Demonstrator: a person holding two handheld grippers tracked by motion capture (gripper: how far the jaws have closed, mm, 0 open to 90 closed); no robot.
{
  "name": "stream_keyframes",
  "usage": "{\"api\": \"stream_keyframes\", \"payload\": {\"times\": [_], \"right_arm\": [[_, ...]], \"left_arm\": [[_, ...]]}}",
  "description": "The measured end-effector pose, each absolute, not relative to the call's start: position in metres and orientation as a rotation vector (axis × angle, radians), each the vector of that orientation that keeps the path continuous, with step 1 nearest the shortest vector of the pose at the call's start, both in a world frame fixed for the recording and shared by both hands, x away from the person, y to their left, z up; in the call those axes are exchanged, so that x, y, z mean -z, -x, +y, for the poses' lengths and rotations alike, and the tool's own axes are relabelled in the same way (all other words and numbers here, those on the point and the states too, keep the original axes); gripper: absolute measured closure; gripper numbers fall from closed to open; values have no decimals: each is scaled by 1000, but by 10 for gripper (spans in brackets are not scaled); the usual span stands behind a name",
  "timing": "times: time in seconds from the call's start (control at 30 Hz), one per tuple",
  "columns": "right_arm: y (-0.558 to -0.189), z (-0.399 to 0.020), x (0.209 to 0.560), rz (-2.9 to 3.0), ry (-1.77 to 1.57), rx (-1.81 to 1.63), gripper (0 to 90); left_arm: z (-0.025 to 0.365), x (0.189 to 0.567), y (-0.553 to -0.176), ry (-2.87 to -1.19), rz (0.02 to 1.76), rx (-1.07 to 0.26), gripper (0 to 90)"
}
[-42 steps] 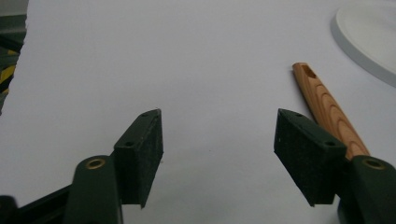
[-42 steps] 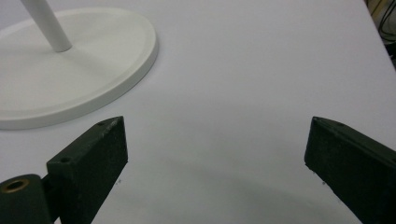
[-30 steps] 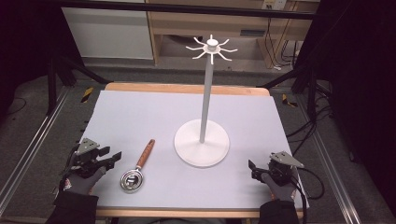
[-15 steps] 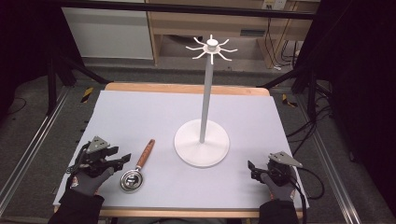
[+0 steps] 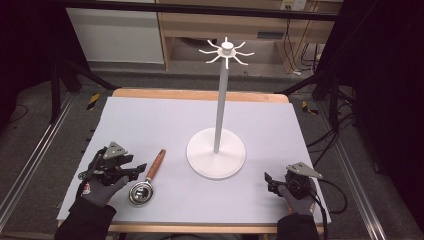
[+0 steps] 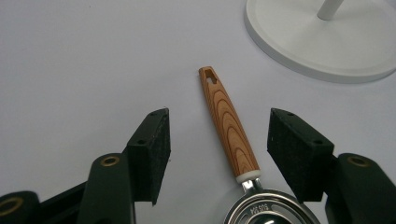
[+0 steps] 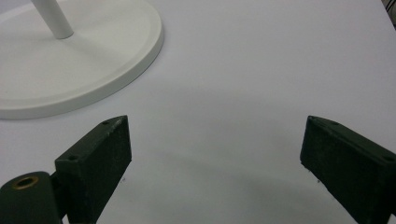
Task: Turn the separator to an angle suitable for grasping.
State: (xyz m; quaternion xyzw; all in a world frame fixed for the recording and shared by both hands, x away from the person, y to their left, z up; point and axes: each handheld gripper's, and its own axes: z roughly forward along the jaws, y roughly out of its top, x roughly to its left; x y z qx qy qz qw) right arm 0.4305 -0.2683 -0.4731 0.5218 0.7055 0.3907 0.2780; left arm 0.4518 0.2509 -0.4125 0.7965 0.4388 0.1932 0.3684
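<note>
Left gripper view looks along the left gripper (image 6: 215,156), whose jaws stand apart with the spoon (image 6: 229,135) between them: its wooden handle runs up the middle of the gap, and neither pad touches it. These jaws have just been opening. The steel bowl sits at the bottom edge, close to the right jaw. In the high view the spoon (image 5: 148,176) lies flat on the mat (image 5: 150,120) at the near left, bowl toward the person, handle slanting away toward the stand (image 5: 216,159). The right gripper (image 5: 270,182) rests at the near right, jaws spread on nothing, well apart from the spoon.

Risks, as I judge them: the handle lies flat and slim, so jaws that close too high would slide over it, and jaws too low would scrape the mat. The handle sits nearer the right pad, so an uneven close could shove the spoon sideways or spin it. Farther off, the stand's hooks (image 5: 226,52) are thin, and the slot (image 6: 209,74) at the handle's tip is small; a tilted spoon could miss the hook or knock the stand.
</note>
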Motion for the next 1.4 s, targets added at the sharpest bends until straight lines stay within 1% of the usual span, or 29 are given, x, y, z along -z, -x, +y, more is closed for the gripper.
{"api": "stream_keyframes", "payload": {"times": [0.37,0.5,0.77,1.13,1.4], "right_arm": [[-431,-267,474,1910,-1398,-1038,94],[-430,-267,474,1905,-1403,-1045,95],[-431,-267,474,1904,-1399,-1045,95],[-431,-268,475,1909,-1403,-1039,96],[-431,-269,477,1917,-1410,-1040,100]], "left_arm": [[240,410,-461,-2071,1125,-485,407],[231,416,-467,-2104,1128,-461,415],[218,424,-475,-2167,1125,-462,423],[211,441,-482,-2221,1158,-422,454],[204,449,-485,-2277,1163,-428,475]]}}
